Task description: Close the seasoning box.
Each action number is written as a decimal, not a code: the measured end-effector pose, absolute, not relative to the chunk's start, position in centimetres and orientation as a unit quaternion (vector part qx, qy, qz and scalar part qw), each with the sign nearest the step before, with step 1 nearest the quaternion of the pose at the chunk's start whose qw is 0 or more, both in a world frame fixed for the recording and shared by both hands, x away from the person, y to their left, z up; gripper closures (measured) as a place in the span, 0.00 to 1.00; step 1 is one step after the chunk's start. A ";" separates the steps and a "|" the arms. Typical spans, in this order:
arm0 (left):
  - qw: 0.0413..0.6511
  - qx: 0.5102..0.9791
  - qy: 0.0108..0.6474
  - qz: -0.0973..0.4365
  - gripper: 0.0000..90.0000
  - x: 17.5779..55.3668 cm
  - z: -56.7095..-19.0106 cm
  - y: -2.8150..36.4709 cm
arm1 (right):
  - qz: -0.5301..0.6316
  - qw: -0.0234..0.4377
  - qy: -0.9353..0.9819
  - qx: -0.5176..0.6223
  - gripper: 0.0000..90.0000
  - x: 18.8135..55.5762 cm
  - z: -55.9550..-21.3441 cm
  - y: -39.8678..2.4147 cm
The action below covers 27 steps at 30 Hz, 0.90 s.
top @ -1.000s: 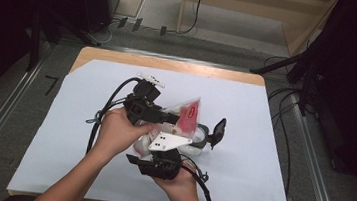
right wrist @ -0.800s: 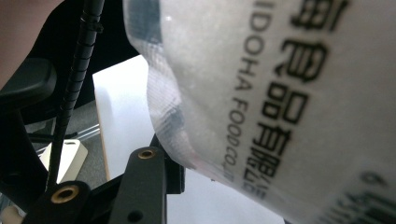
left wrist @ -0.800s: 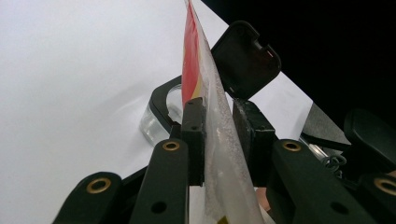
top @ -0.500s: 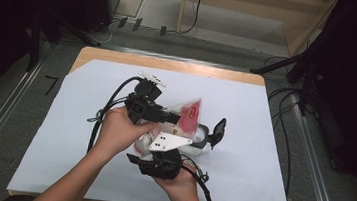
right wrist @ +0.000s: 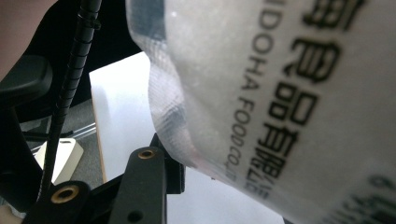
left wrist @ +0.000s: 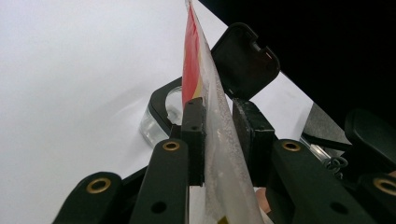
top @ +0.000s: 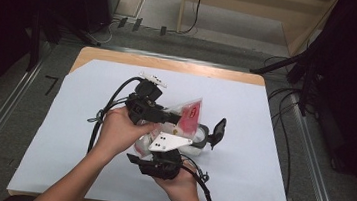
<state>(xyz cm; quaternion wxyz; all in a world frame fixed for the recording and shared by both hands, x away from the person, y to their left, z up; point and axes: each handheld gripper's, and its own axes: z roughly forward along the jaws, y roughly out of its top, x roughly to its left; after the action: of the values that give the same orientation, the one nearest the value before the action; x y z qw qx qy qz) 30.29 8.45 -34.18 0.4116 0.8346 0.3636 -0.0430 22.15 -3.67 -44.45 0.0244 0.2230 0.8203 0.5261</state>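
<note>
Mid-counter (top: 265, 114), toward its near edge: left gripper (left wrist: 219, 135) jaws pinch a red-and-clear food pouch (top: 189, 115), held upright. Right gripper (top: 162, 161) sits just below; pouch w/ printed text blocks its jaws, grip can't be told. Clear container (top: 202, 135), black lid open, beside pouch.

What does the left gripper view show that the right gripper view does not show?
Left gripper view: the clear container with its open black lid beyond the jaws, and the bag's red print, pinched edge-on by the left gripper.
Right gripper view: black lettering on the bag's broad face, and a black cable.
Both: the translucent bag and the white table cover.
</note>
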 end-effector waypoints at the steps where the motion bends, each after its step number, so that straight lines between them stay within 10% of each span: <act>1: 0.413 0.834 0.364 -0.042 0.84 30.3 -34.2 8.5 | 0.526 0.025 0.820 0.223 0.71 22.2 -44.5 -3.7; 27: 0.418 0.828 0.375 -0.016 0.84 29.7 -33.7 9.3 | 0.531 0.024 0.822 0.206 0.71 22.5 -44.3 -2.9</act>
<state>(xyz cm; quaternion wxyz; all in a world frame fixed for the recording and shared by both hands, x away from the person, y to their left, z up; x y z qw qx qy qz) 29.72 9.29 -33.71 0.4176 0.8276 0.3747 -0.0159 22.48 -2.94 -44.29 0.0243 0.2064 0.8216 0.5308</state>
